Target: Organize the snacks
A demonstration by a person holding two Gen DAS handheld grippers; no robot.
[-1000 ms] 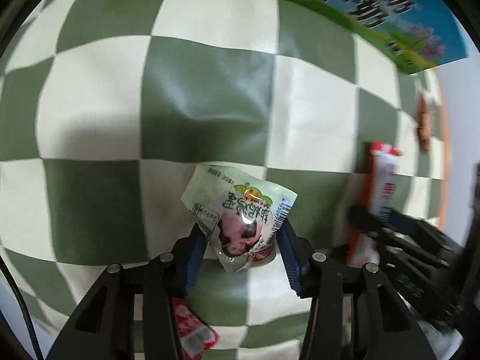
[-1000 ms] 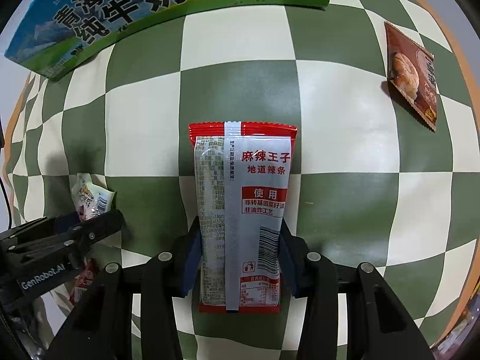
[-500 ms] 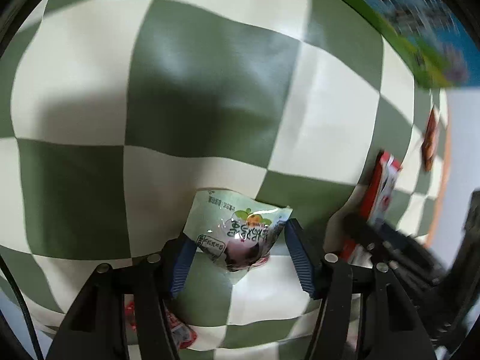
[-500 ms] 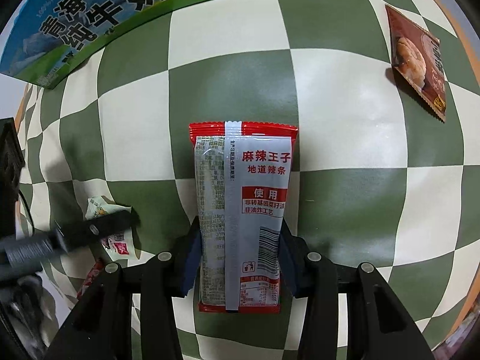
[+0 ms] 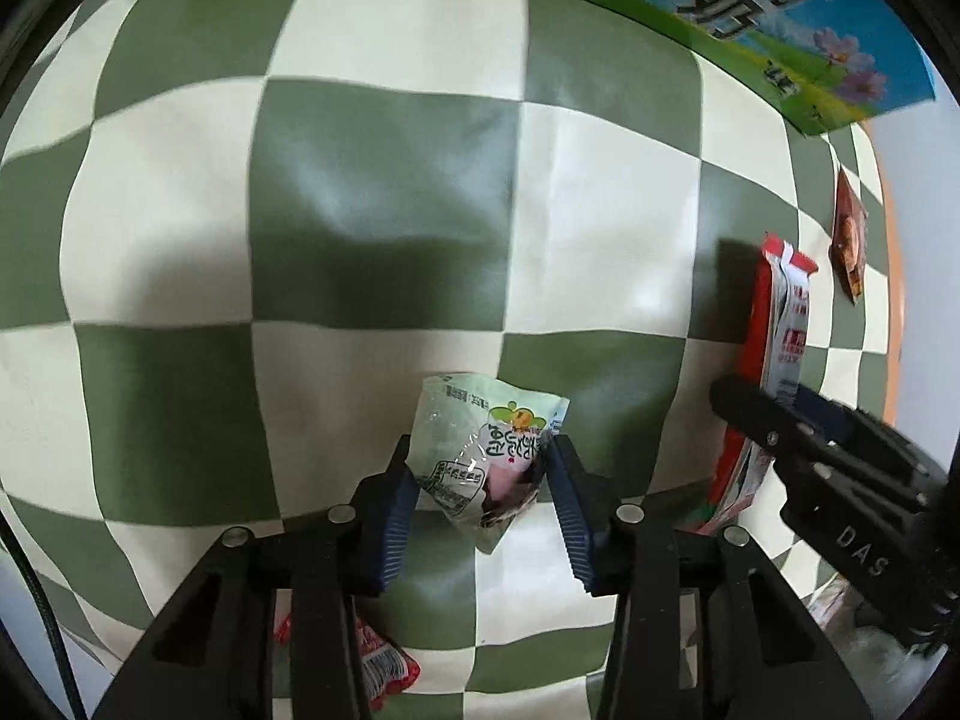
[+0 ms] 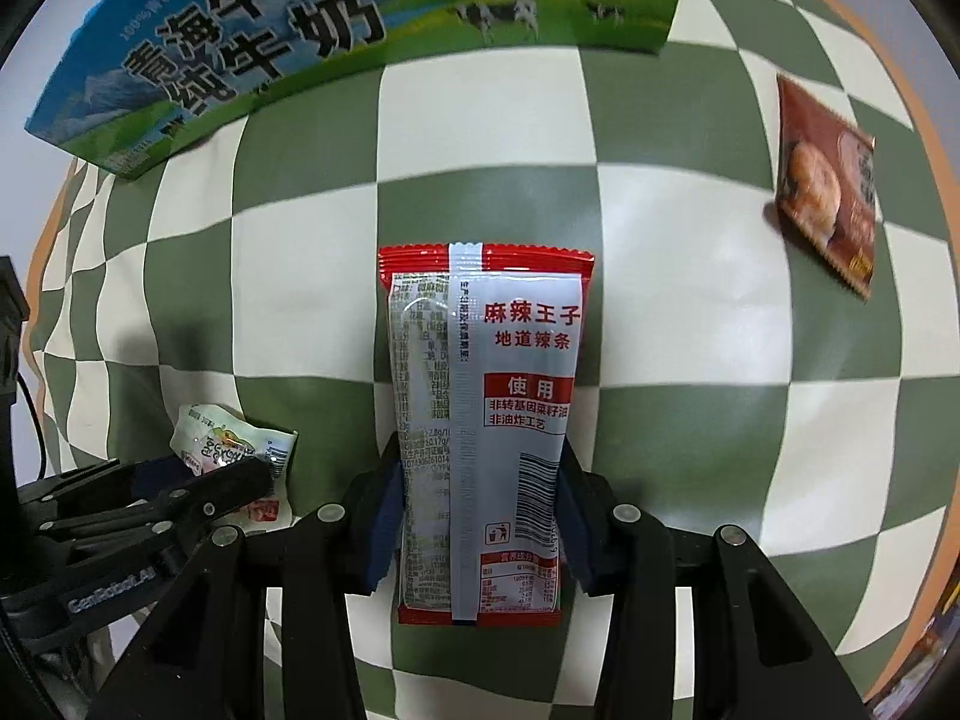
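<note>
Two black handheld grippers with blue pads work side by side above a worktop (image 5: 372, 192) covered in a green and cream checked cloth. The left gripper (image 5: 483, 480) pinches a small pale green snack packet (image 5: 480, 456) between its pads, the crumpled packet tilted and sticking out ahead of the fingers. The right gripper (image 6: 474, 516) clamps a long red and silver spicy strip packet (image 6: 480, 420) by its lower half, with the printed back of the packet facing up and its top end pointing away. Seen from the left camera, that red packet stands to the right, just beside the green one. At the far edge of the worktop lies a blue and green milk carton box (image 6: 252, 42) printed with cows and large Chinese characters. A brown pastry packet (image 6: 831, 180) lies flat on the cloth, well apart to the right. A red wrapped snack (image 5: 381, 660) shows beneath the left gripper's fingers.
</note>
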